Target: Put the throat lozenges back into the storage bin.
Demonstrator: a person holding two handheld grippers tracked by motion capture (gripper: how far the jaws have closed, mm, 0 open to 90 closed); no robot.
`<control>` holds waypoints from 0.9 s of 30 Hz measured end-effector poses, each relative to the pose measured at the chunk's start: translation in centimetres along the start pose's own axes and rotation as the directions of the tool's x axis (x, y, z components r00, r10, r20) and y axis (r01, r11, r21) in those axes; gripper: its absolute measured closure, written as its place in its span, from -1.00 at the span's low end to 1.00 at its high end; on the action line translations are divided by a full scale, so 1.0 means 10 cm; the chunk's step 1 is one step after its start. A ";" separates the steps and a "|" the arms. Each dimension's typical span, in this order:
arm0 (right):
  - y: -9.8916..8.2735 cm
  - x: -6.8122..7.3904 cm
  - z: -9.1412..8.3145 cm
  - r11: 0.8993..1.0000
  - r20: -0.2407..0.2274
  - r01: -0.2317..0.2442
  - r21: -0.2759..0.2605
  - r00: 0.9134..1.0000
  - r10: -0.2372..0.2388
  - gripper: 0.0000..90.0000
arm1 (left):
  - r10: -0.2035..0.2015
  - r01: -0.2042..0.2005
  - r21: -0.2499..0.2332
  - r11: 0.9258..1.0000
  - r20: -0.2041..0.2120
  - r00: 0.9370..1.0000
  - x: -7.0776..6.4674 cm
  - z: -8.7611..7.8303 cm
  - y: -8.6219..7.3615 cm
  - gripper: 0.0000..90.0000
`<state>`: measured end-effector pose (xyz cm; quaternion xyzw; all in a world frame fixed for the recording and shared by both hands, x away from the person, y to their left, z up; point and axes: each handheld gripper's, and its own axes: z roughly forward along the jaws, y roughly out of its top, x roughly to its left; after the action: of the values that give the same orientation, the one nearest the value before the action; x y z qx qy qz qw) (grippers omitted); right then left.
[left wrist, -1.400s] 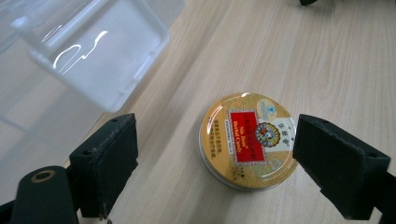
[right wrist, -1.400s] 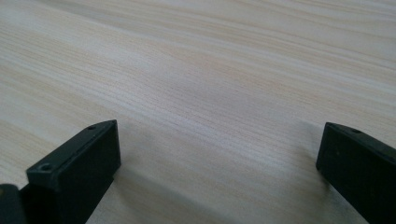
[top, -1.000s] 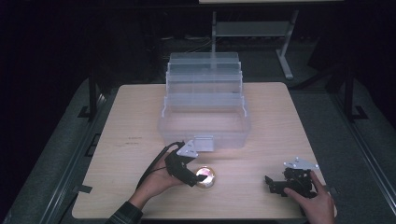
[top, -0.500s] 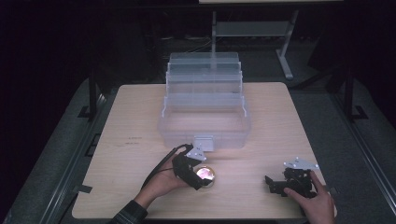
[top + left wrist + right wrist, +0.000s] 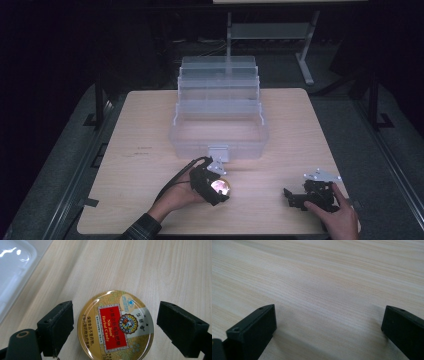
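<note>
A: Since the left tongs (image 5: 115,330) stand spread apart with the candy tin (image 5: 115,325) lying flat between them, what do you make of the grip?

B: There is no grip yet, by my reading. The tin sits on the desk (image 5: 155,267) between the two black jaws with a gap on each side, narrower on one side than on the other. The jaws straddle it across its width, likely so that they can close on the round rim instead of the slippery lid.

A: And from above?

B: In the high view the left tongs (image 5: 216,190) point down over the tin (image 5: 221,187), with the hand (image 5: 176,198) tipped over them from behind. The clear box (image 5: 220,131) stands open just beyond them, its stepped trays folded back. I'd guess that is where the tin is meant to go, which would explain why it lies so close to the box's front latch.

A: What about the other side?

B: The right tongs (image 5: 296,197) rest low on the desk, well off to the side of the left pair, with a hand (image 5: 337,216) on them. Their own view shows both jaws wide apart with bare wood between them and nothing held. They seem parked out of the way so the left pair can work alone.

A: Any risk?

B: If the jaws close off-centre, the tin could skid across the smooth wood.
</note>
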<state>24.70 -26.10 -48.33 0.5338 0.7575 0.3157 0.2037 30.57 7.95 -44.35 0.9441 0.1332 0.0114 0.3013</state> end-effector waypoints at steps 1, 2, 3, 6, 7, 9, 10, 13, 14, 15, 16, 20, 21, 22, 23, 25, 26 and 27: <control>0.00 0.00 0.00 1.000 0.000 0.001 0.000 1.000 -0.001 -1.00 | 0.004 -0.004 0.006 1.000 0.003 1.000 0.00 0.01 0.00 -0.70; 0.00 0.00 0.00 1.000 0.000 0.001 0.000 1.000 -0.001 -1.00 | 0.003 -0.003 0.010 1.000 0.003 1.000 0.00 0.02 0.00 -0.70; 0.00 0.00 0.00 1.000 0.000 0.001 0.000 1.000 -0.001 -1.00 | 0.006 -0.006 0.013 1.000 0.005 1.000 0.00 0.02 0.00 -0.70; 0.00 0.00 0.00 1.000 0.000 0.001 0.000 1.000 -0.001 -1.00 | 0.007 -0.007 0.019 1.000 0.006 1.000 -0.01 0.04 0.00 -0.71; 0.00 0.00 0.00 1.000 -0.001 0.001 0.000 1.000 -0.001 -1.00 | 0.008 -0.008 0.021 1.000 0.004 1.000 -0.01 0.05 0.00 -0.71; 0.00 0.00 0.00 1.000 0.000 0.000 0.000 1.000 0.000 -1.00 | 0.013 -0.013 0.032 0.999 0.005 1.000 -0.01 0.06 0.01 -0.71; 0.00 0.00 0.00 1.000 -0.001 0.000 0.000 1.000 0.000 -1.00 | 0.014 -0.014 0.033 0.999 0.004 1.000 -0.01 0.06 0.00 -0.71; 0.00 0.00 0.00 1.000 -0.001 -0.001 0.001 1.000 0.001 -1.00 | 0.021 -0.021 0.051 0.998 0.003 1.000 -0.01 0.08 0.01 -0.71; 0.00 0.00 0.00 1.000 -0.001 -0.001 0.001 1.000 0.001 -1.00 | 0.023 -0.024 0.056 0.998 0.003 1.000 -0.01 0.08 0.01 -0.71; 0.00 0.00 0.00 1.000 -0.002 -0.001 0.001 1.000 0.001 -1.00 | 0.037 -0.037 0.072 0.997 0.001 0.999 -0.01 0.08 0.01 -0.71; 0.00 0.00 0.00 1.000 -0.001 -0.001 0.001 1.000 0.001 -1.00 | 0.038 -0.038 0.076 0.996 0.000 0.999 -0.01 0.09 0.01 -0.71; 0.00 0.00 0.00 1.000 -0.002 -0.001 0.001 1.000 0.001 -1.00 | 0.035 -0.034 0.083 0.996 -0.008 0.999 -0.02 0.11 0.00 -0.71; 0.00 0.00 0.00 1.000 -0.002 -0.001 0.001 1.000 0.001 -1.00 | 0.035 -0.034 0.089 0.995 -0.012 0.999 -0.02 0.12 0.00 -0.71; 0.00 0.00 0.00 1.000 -0.002 0.000 0.001 1.000 0.000 -1.00 | 0.036 -0.035 0.089 0.995 -0.017 0.999 -0.02 0.12 0.00 -0.71; 0.00 0.00 0.00 1.000 -0.002 0.000 0.001 1.000 0.000 -1.00 | 0.038 -0.036 0.092 0.995 -0.016 0.999 -0.02 0.12 0.00 -0.71; 0.00 0.01 0.00 1.000 -0.002 0.000 0.001 1.000 0.000 -1.00 | 0.039 -0.038 0.098 0.994 -0.016 0.999 -0.03 0.13 0.00 -0.69; 0.00 0.01 0.00 1.000 -0.002 -0.001 0.001 1.000 0.001 -1.00 | 0.040 -0.038 0.097 0.994 -0.019 0.999 -0.03 0.13 0.00 -0.69; 0.00 0.01 0.00 1.000 -0.002 -0.001 0.001 1.000 0.001 -1.00 | 0.041 -0.039 0.098 0.994 -0.020 0.999 -0.03 0.13 -0.01 -0.68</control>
<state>24.66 -26.05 -48.32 0.5339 0.7577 0.3159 0.2027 30.42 7.16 -45.46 0.9600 0.1181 0.0212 0.2531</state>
